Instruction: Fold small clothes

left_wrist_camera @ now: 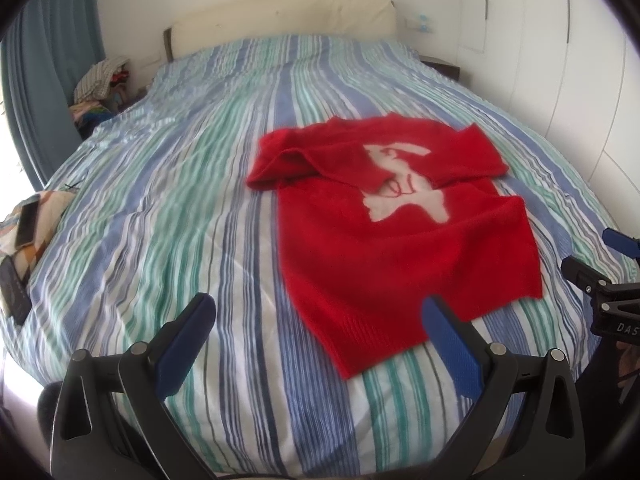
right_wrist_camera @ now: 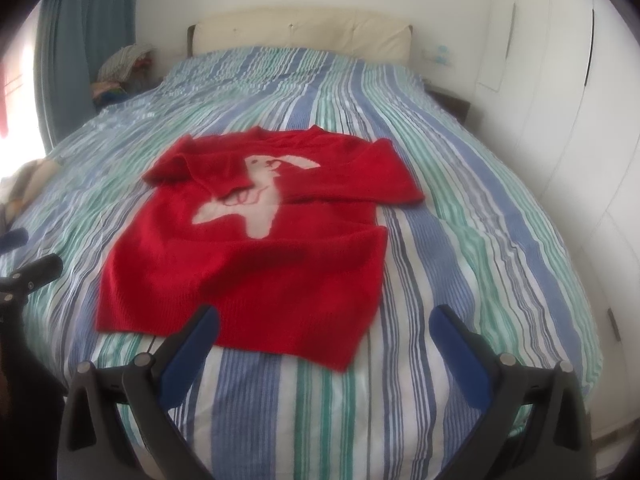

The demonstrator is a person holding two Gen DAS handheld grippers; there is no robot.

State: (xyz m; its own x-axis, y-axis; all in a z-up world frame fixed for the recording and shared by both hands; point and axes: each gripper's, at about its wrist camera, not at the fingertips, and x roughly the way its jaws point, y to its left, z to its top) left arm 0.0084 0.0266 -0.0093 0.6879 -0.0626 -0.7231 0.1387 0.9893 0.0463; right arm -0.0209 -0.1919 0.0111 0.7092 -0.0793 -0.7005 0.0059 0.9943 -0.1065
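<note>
Both wide open and empty — left gripper (left_wrist_camera: pixel 316 312) and right gripper (right_wrist_camera: pixel 324 324) — above the bed (right_wrist_camera: pixel 460 240); red sweater (right_wrist_camera: pixel 256 256) sleeves crossed in, body fold apparently left.

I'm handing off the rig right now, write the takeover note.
Left tool: open, empty, above the sweater's near hem.
Right tool: open, empty, at the hem's other end.
Red sweater: flat on the striped bed, front up.
Done: both sleeves folded across the chest.
Left: fold the hem up toward the collar, then tidy.
</note>
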